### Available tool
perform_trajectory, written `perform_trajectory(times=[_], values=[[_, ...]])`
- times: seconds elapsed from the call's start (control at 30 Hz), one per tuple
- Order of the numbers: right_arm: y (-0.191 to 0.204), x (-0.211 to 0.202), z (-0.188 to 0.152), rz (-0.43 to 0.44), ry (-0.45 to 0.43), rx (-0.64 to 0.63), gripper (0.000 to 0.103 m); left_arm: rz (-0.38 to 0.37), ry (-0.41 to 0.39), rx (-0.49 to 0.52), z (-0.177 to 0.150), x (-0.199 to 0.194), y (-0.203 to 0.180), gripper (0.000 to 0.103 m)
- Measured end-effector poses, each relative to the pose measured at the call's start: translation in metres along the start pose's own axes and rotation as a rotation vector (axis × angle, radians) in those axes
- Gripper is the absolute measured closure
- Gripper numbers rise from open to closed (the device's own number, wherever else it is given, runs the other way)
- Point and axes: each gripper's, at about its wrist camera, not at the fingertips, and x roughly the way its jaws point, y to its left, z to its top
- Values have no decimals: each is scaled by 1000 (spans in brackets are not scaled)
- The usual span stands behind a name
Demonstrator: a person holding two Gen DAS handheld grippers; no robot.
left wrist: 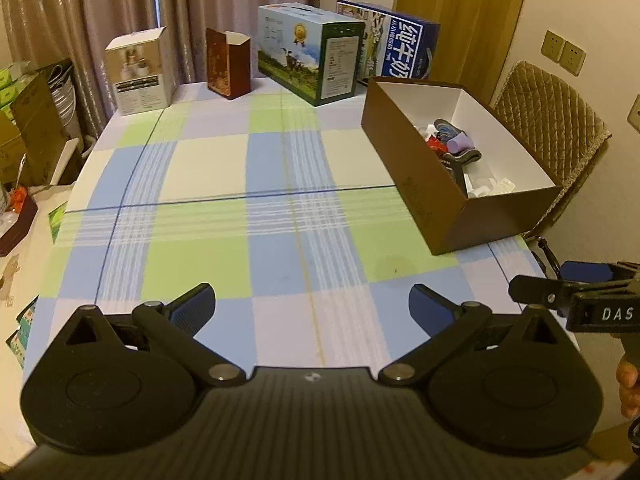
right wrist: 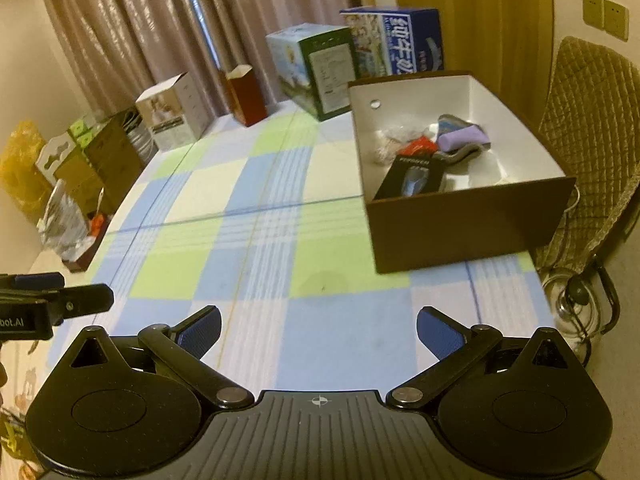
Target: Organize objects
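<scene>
both grippers hover over the near edge of the checked tablecloth (left wrist: 224, 168): the left gripper (left wrist: 312, 308) with its fingers spread wide and empty, the right gripper (right wrist: 319, 328) likewise parted and empty. further right, the brown box (right wrist: 460, 228) holds the gathered small items (right wrist: 436, 152).
</scene>
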Motion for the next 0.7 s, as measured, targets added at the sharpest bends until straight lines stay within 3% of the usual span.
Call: perform_trajectory(times=[0.7], values=[[44, -16, -34, 19, -12, -37, 2, 24, -21, -21, -43, -45, 37, 1]])
